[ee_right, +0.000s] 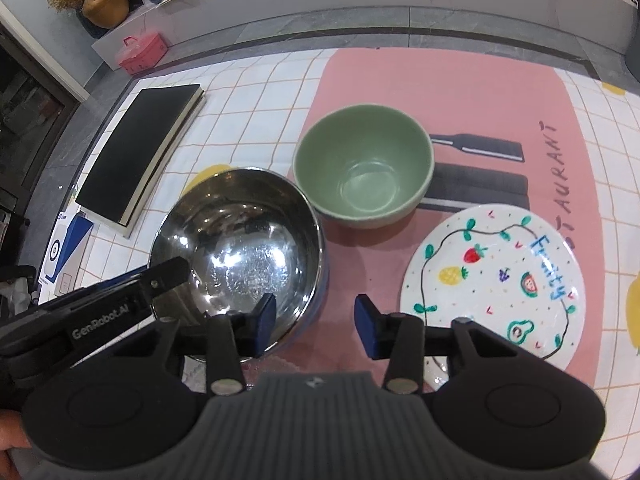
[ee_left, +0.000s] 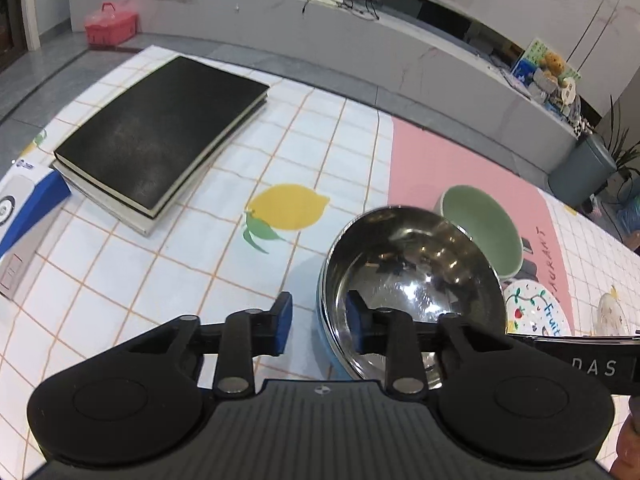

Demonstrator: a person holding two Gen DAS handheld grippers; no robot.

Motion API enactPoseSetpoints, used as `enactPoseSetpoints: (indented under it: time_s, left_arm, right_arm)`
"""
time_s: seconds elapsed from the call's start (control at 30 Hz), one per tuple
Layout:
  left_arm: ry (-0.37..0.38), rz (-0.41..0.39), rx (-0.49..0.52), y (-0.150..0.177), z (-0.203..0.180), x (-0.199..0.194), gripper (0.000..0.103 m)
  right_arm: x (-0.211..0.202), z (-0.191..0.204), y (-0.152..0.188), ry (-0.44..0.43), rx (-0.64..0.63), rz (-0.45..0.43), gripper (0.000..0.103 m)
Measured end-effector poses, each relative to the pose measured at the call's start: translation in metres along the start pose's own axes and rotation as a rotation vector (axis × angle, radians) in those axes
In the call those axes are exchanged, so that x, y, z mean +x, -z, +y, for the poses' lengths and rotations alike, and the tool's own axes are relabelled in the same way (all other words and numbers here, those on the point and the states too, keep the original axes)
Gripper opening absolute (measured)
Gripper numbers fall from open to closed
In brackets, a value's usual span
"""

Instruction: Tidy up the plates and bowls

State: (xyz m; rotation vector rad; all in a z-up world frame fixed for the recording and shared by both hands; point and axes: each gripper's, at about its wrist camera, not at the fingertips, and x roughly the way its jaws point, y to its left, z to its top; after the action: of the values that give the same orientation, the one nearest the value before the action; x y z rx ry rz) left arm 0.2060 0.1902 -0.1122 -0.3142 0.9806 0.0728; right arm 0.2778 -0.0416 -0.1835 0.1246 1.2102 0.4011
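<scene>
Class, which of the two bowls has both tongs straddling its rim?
The shiny steel bowl, left of the green bowl, which nothing touches.

"Fruity" is hand-painted in blue on the white plate (ee_right: pixel 492 280); "GenRobot.AI" marks the left tongs (ee_right: pixel 100 322); the pink mat (ee_right: pixel 440 92) reads "AURANT".

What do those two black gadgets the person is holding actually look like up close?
Both are matte black plastic. The left gripper and right gripper each have two fingers tipped with blue pads, linkage bars with silver rivets, round discs either side and a ribbed centre plate. One side bears white "GenRobot.AI" lettering.
</scene>
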Motion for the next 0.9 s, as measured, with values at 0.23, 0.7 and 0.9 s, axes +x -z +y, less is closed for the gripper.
enactPoseSetpoints:
  time_s: [0.23, 0.7, 0.9]
  left_arm:
    - [-0.017, 0.039, 0.022, -0.001, -0.004, 0.004, 0.017]
    - [-0.046, 0.022, 0.023, 0.0, -0.02, -0.03, 0.011]
    - [-0.026, -0.033, 0.006, 0.016, -0.034, -0.071, 0.011]
  right_arm:
    - [-0.001, -0.006, 0.003, -0.03, 0.051, -0.009, 0.027]
    - [-0.036, -0.006, 0.014, -0.078, 0.071, -0.039, 0.012]
    - [-0.08, -0.017, 0.038, -0.127, 0.081, -0.084, 0.012]
